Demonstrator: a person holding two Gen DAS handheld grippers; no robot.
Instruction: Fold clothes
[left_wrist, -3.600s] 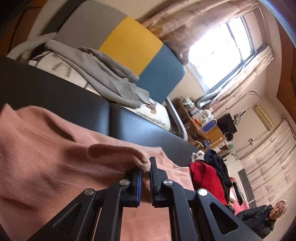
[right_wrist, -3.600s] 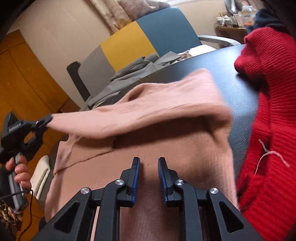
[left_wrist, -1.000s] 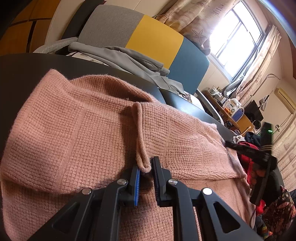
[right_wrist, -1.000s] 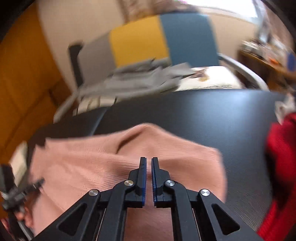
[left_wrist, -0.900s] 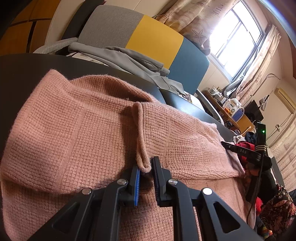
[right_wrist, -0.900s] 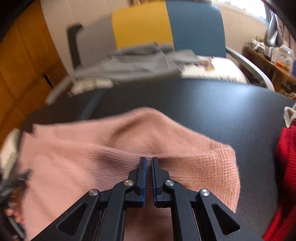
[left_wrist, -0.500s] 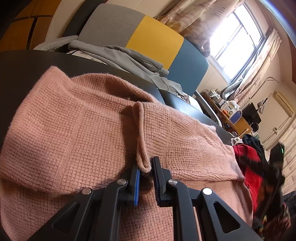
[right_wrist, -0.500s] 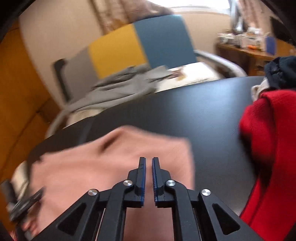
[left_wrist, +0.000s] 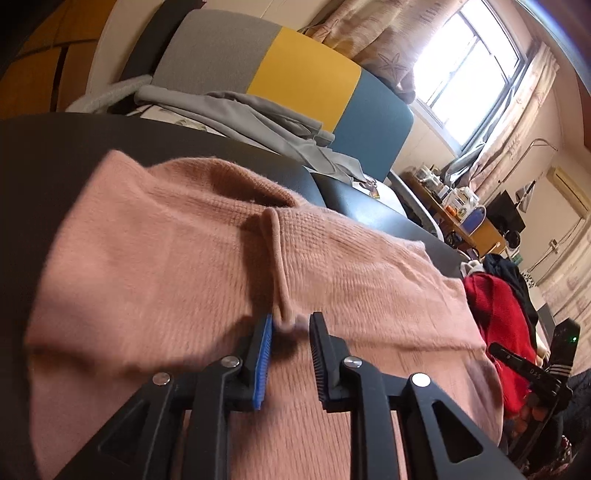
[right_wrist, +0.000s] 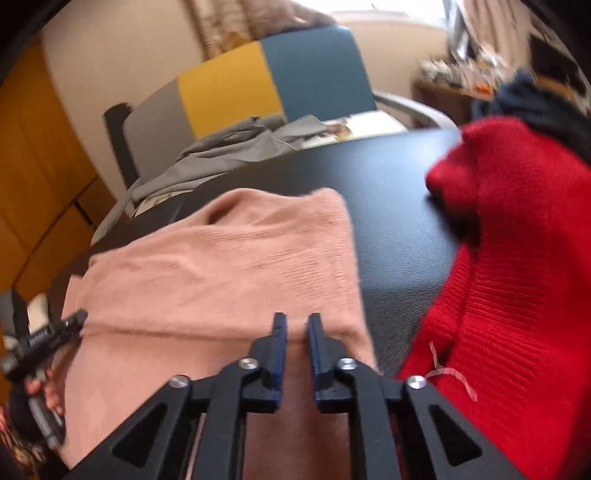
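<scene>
We find the pink knitted sweater (left_wrist: 177, 266) lying folded on the dark surface (left_wrist: 44, 155), spread directly ahead of and beneath both tools.

Left tool (left_wrist: 290, 330): its jaws are opening. The end of a rolled ridge of the sweater lies between the fingers; we see a clear gap on the right side, and the fabric no longer looks pinched. To the left of this tool the sweater runs out to the edge of the surface. Beyond it stands a grey, yellow and blue chair (left_wrist: 303, 77) with grey clothing (left_wrist: 258, 114) draped over its seat. Well to its right lies a red garment (left_wrist: 495, 306), and the other tool shows at the far right edge of that view.

Right tool (right_wrist: 296, 328): its jaws are opening, slightly parted, with nothing pressed between the pads. It hovers over the near right part of the sweater, at a fold line. To its left we see the left tool at the sweater's far edge, held in a hand (right_wrist: 40, 391). Just to its right lies bare surface, then the red garment.
</scene>
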